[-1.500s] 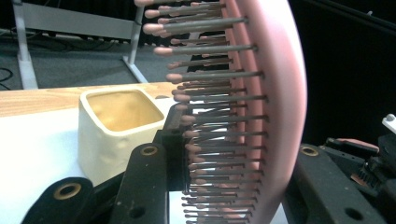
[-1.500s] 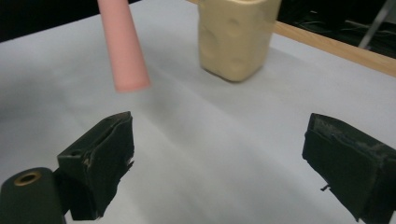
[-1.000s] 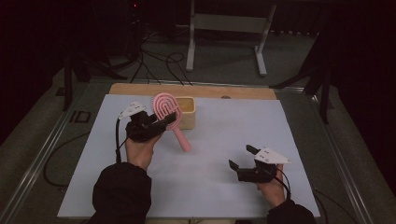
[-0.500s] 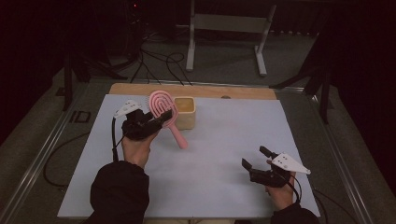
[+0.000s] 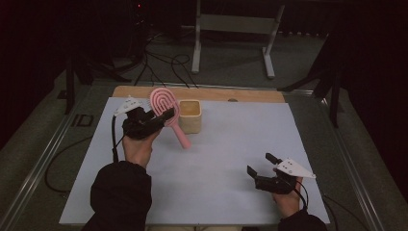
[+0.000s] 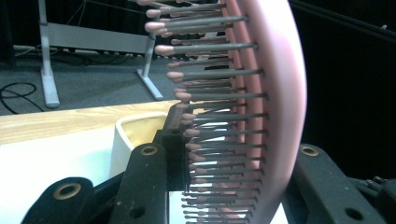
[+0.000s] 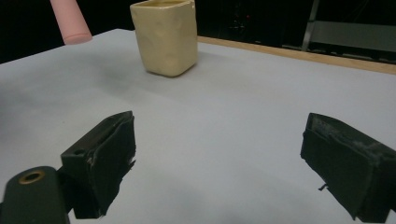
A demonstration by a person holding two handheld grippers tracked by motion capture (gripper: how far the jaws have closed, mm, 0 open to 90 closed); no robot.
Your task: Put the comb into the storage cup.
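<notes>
A pink hairbrush (image 5: 162, 100) hangs tilted above the white table sheet (image 5: 231, 139), head up and handle slanting down to the right. My left gripper (image 5: 166, 117) is shut on the brush head. In the left gripper view the bristles and pink back (image 6: 275, 93) stand between the jaws of my left gripper (image 6: 229, 186). A cream square cup (image 5: 190, 115) stands just right of the brush, upright and apart from it. My right gripper (image 5: 262, 166) rests low near the front right, open with nothing between the jaws. The right gripper view shows my right gripper (image 7: 219, 158), the cup (image 7: 166, 37) and the handle tip (image 7: 70, 21).
A wooden board (image 5: 250, 94) lines the table's far edge. Beyond it on the floor stand a metal frame (image 5: 231, 24) and loose cables (image 5: 163, 62). The cup (image 6: 135, 135) stands close behind the left jaw. A metal rail (image 5: 43, 159) runs along the table's left side.
The left gripper with the brush has drifted slightly left. The right gripper has shifted a little to the right, toward the front corner.
</notes>
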